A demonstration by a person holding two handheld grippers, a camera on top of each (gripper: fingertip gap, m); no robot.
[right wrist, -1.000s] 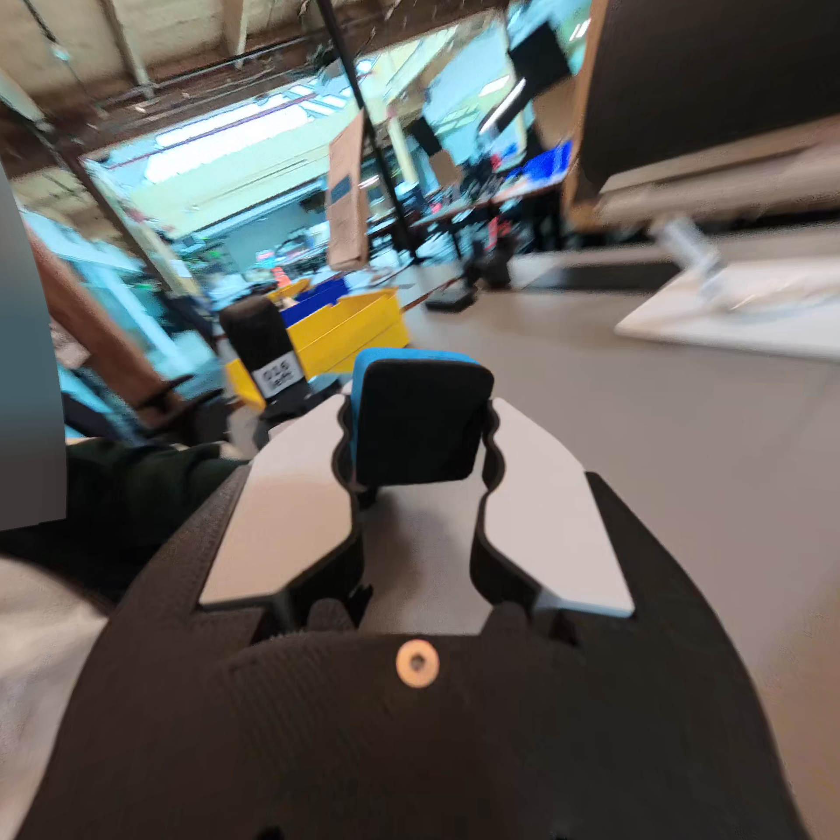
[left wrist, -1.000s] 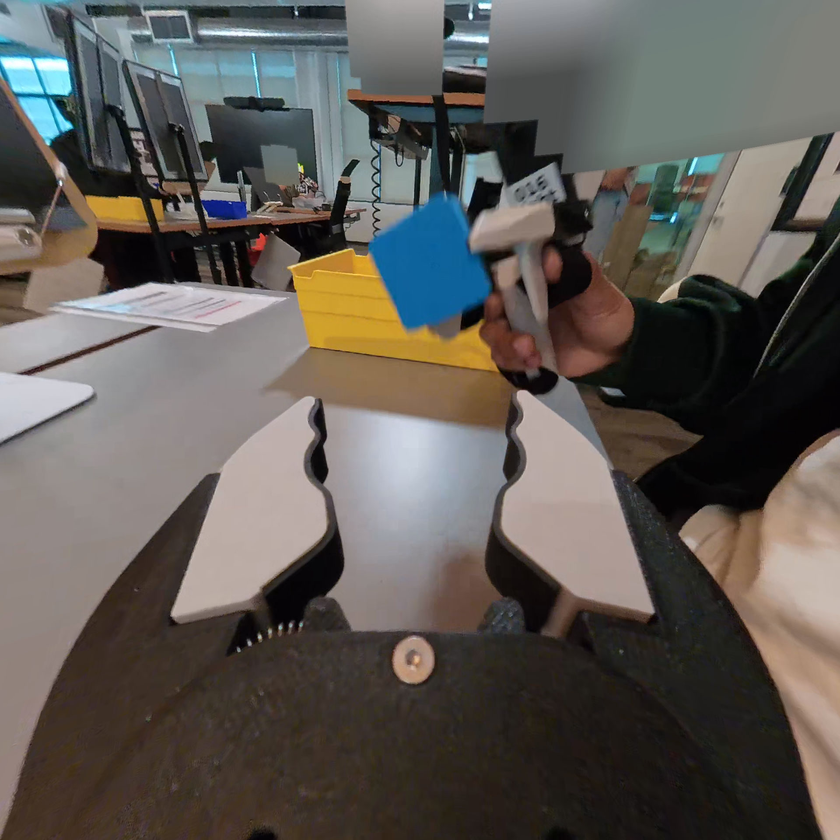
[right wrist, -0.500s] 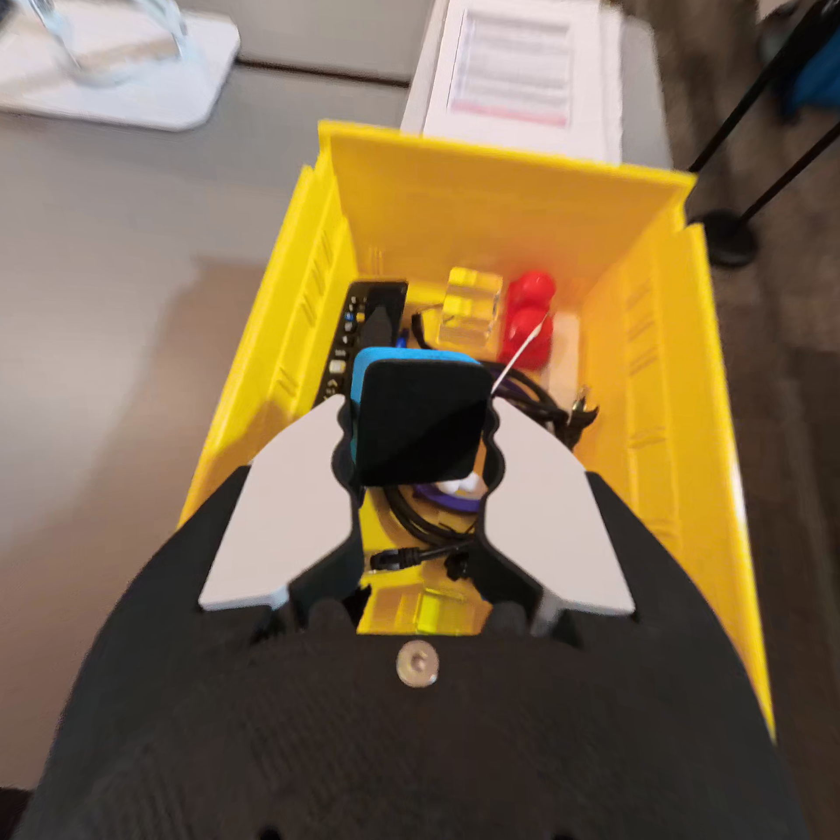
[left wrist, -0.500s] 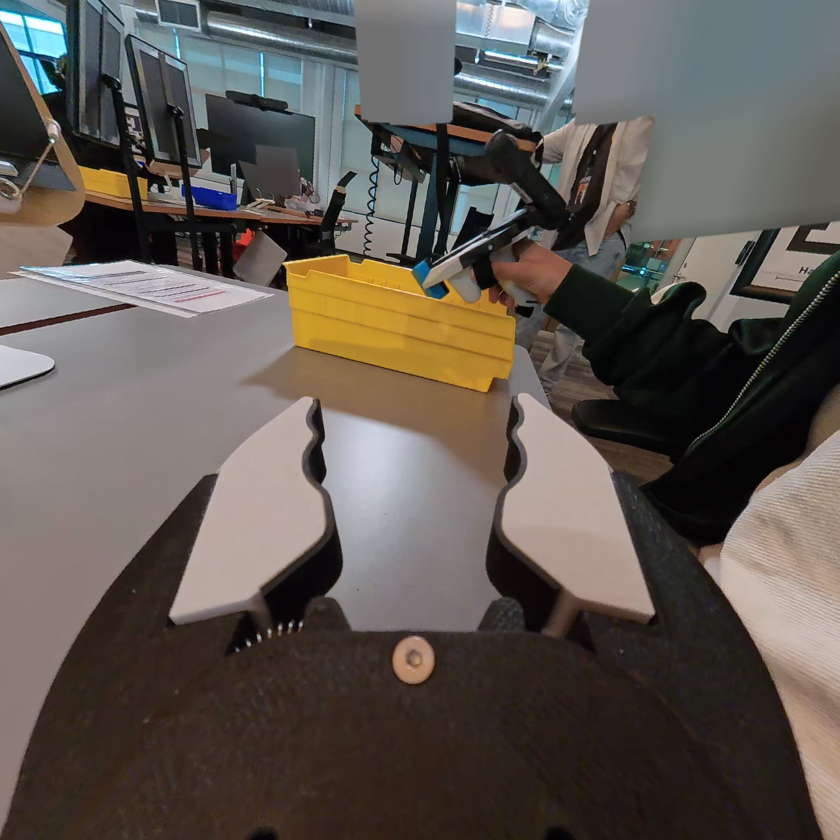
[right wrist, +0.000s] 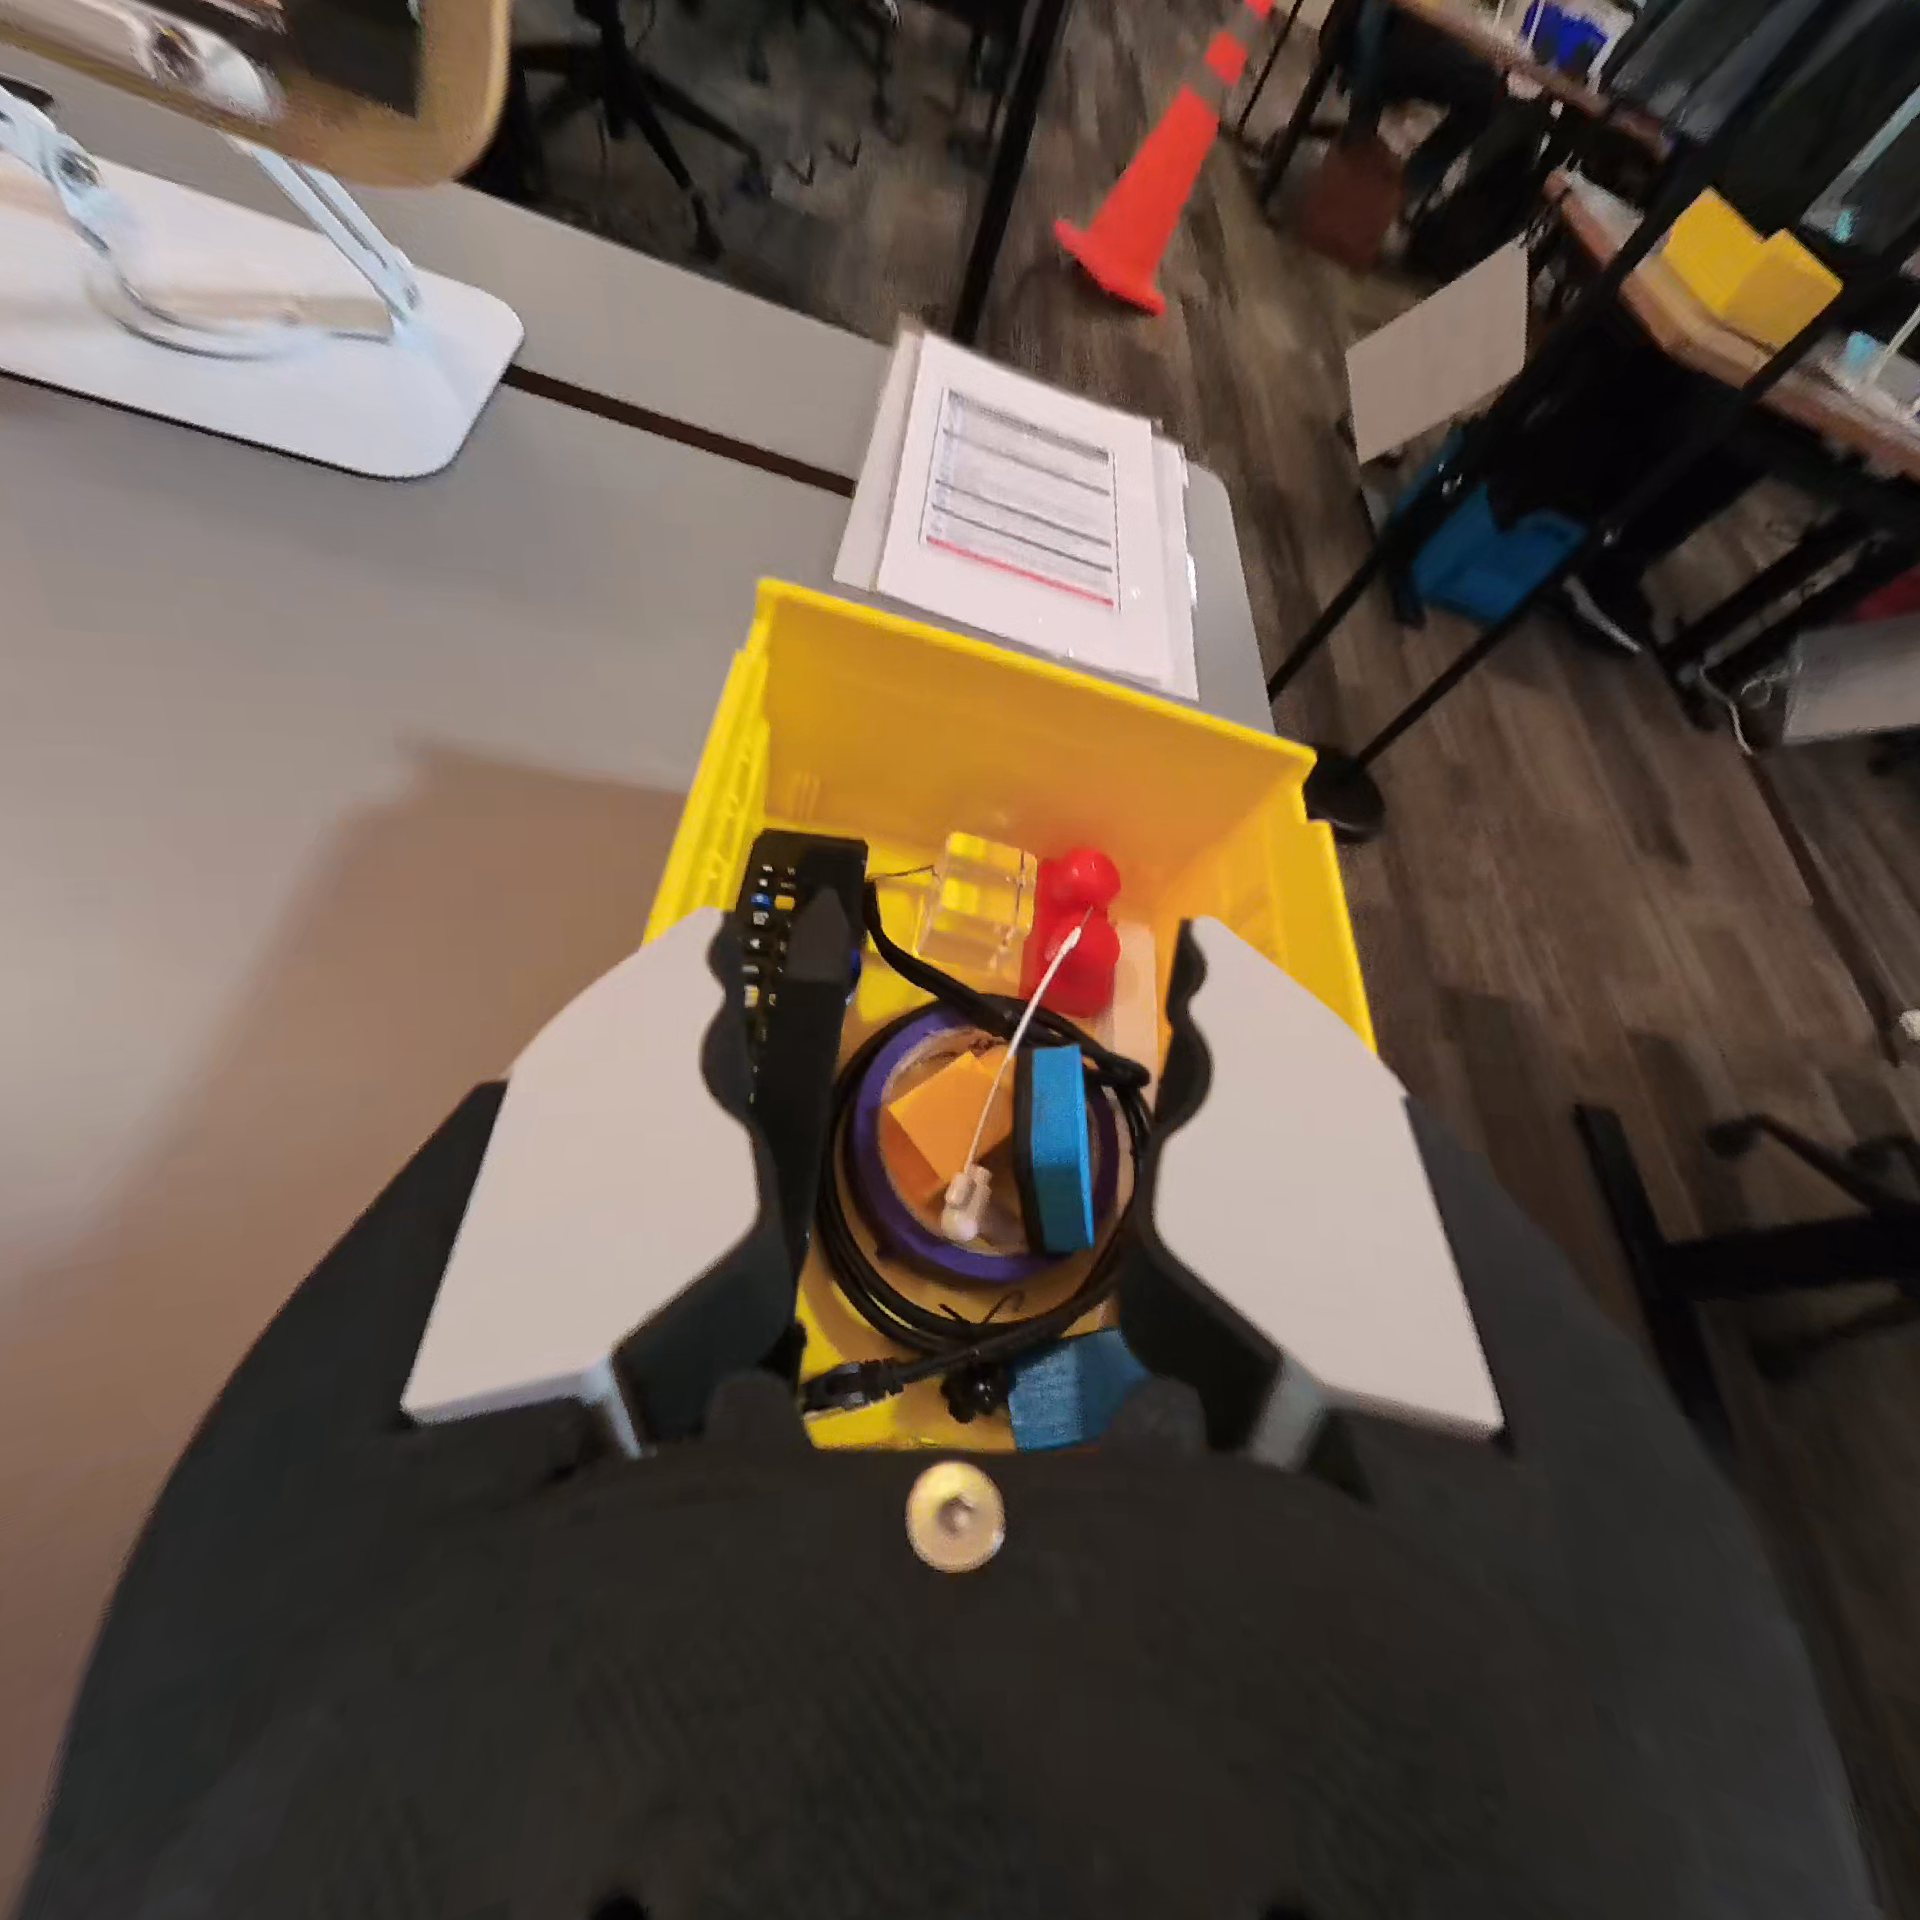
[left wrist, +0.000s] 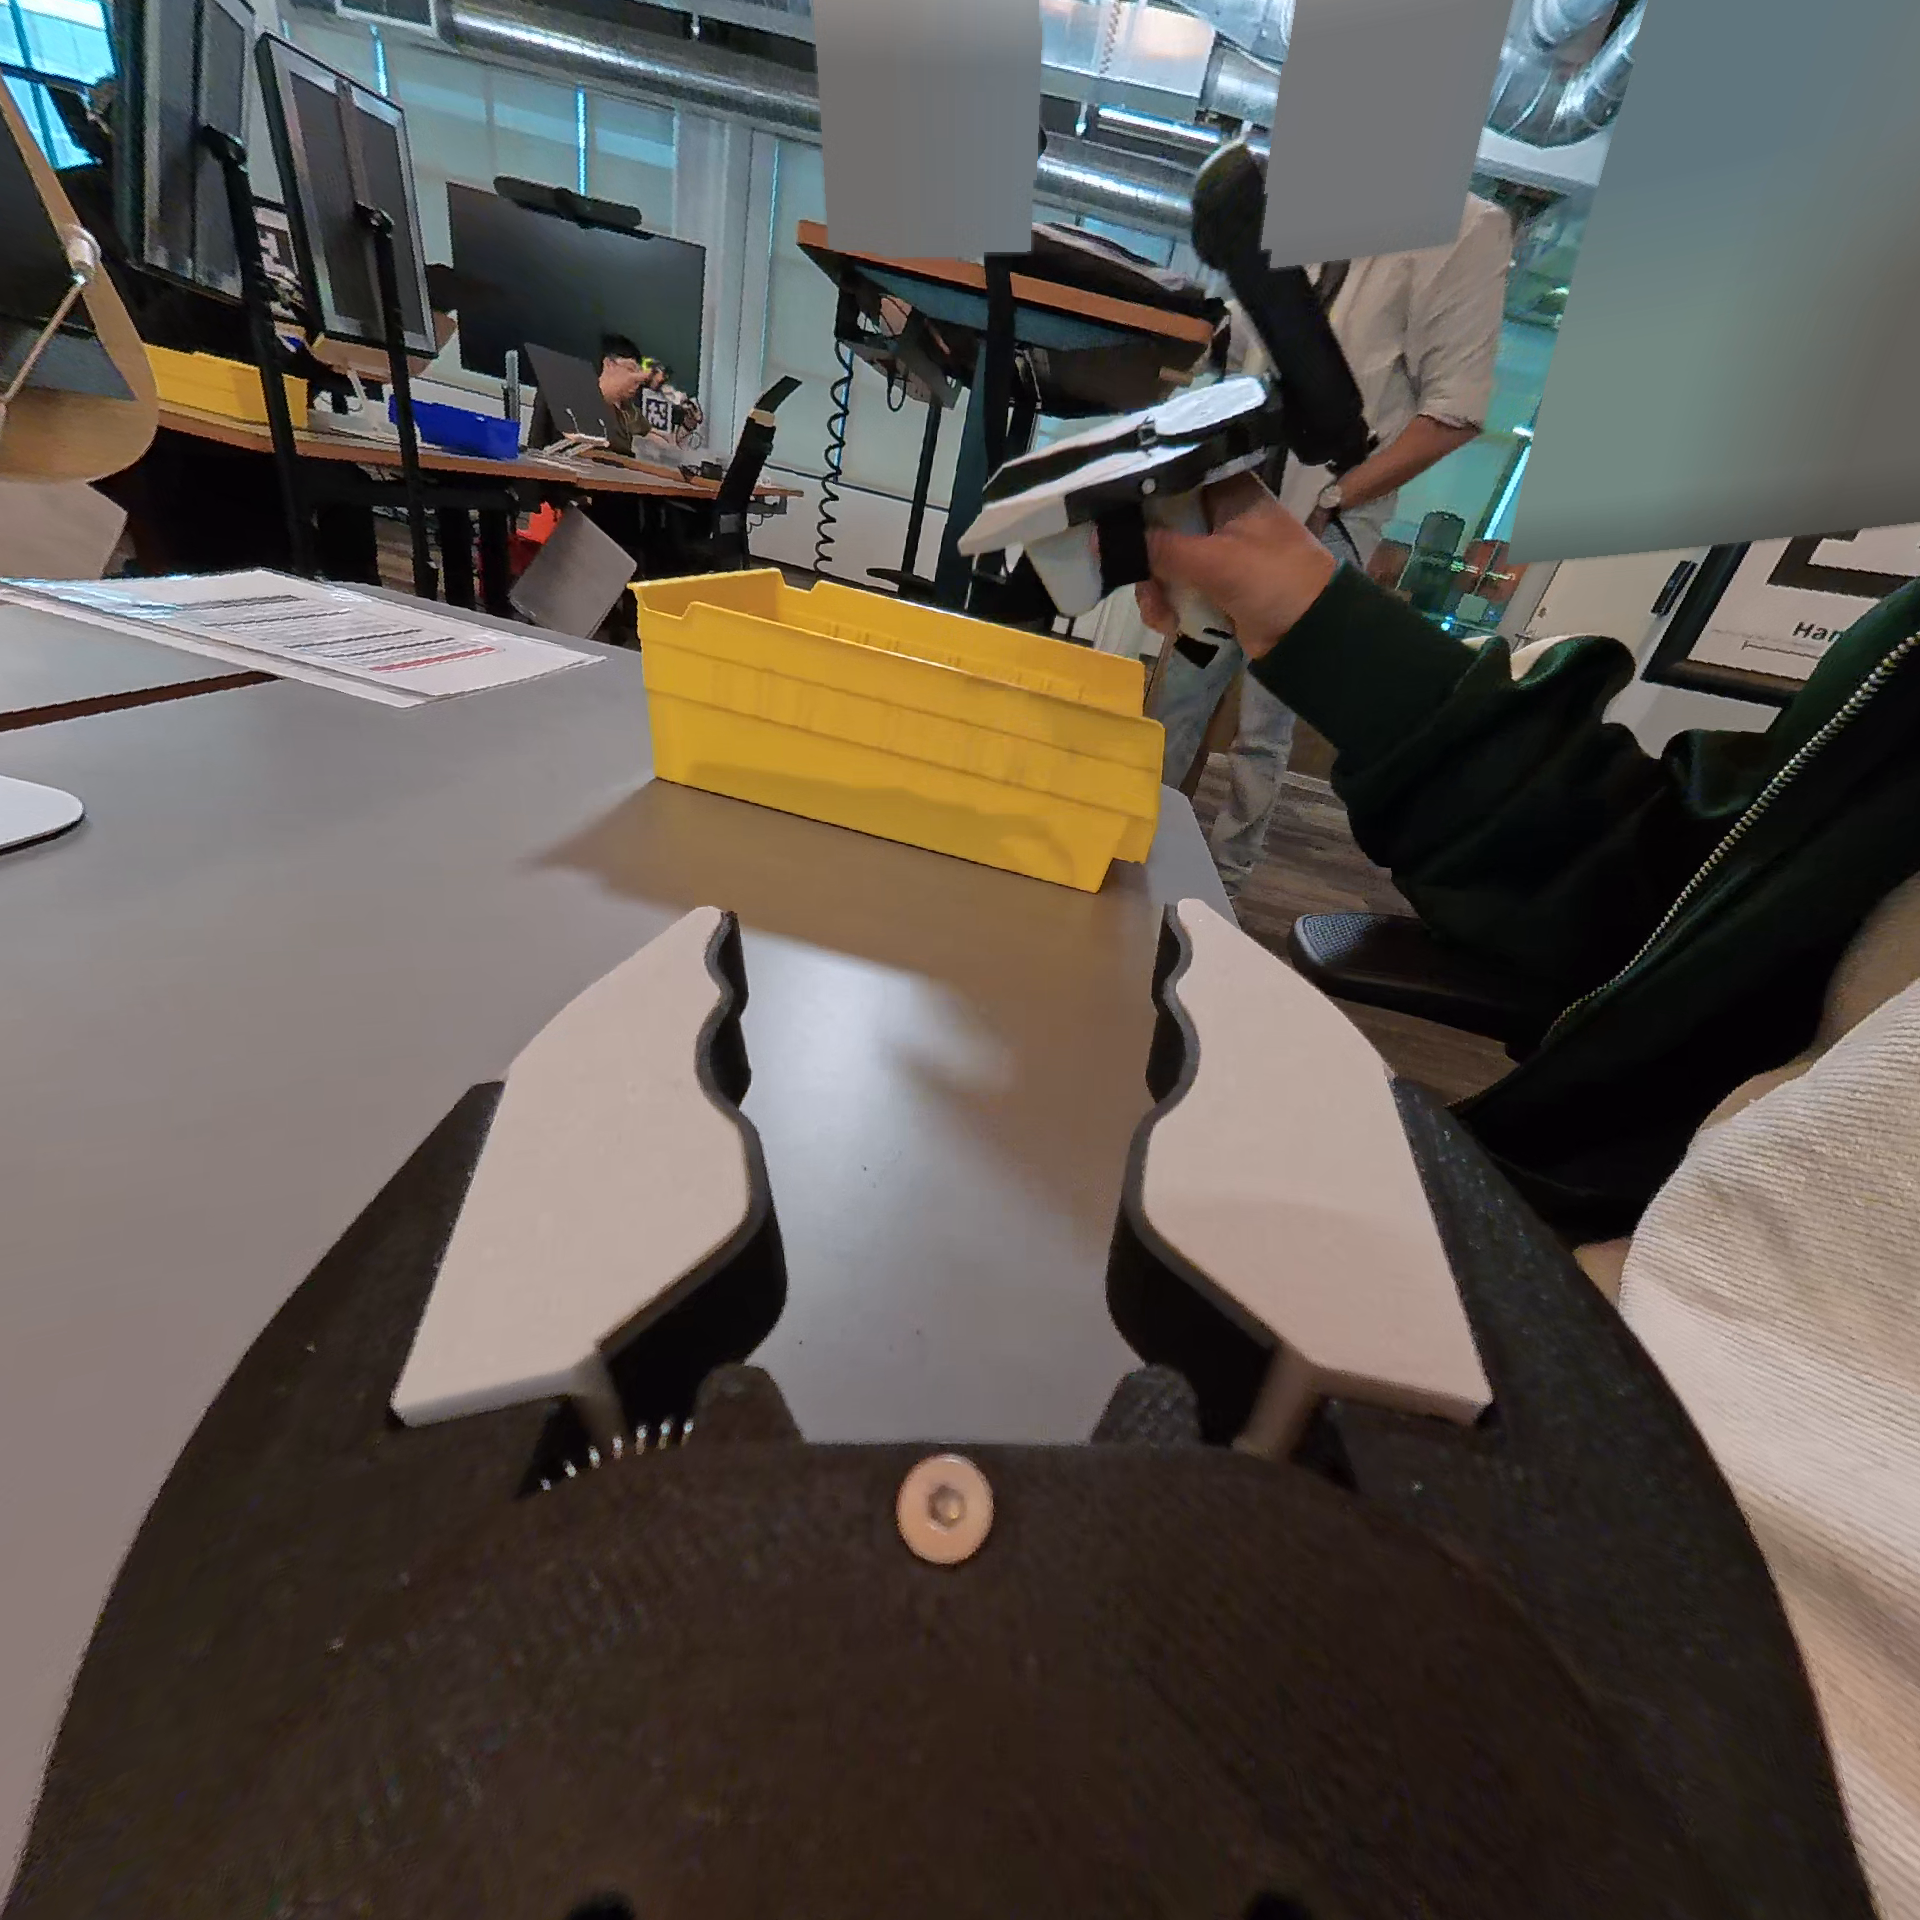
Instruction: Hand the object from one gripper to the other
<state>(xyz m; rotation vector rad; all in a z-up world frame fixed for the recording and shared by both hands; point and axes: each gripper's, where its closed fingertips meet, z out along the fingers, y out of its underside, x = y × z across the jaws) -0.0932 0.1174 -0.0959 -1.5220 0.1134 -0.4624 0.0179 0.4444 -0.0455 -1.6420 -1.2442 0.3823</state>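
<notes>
Left tongs (left wrist: 948,1023) spread wide, empty, low over grey bench (left wrist: 312,883). Right tongs (right wrist: 951,1023) released, gaping above yellow bin (right wrist: 997,727). Blue pad (right wrist: 1058,1148) in bin, on edge inside purple tape roll (right wrist: 883,1216), long axis running away from camera.

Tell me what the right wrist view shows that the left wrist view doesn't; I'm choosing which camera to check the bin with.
Only the right wrist view looks down into the yellow bin: the blue-and-black pad on a purple tape roll, a black cable, a red piece, a clear block. The open right tool hangs above, empty.

Only the left wrist view shows the open, empty left tool low over the table, and the hand on the right tool.

Both show the bin, the table and the paper sheet.
</notes>
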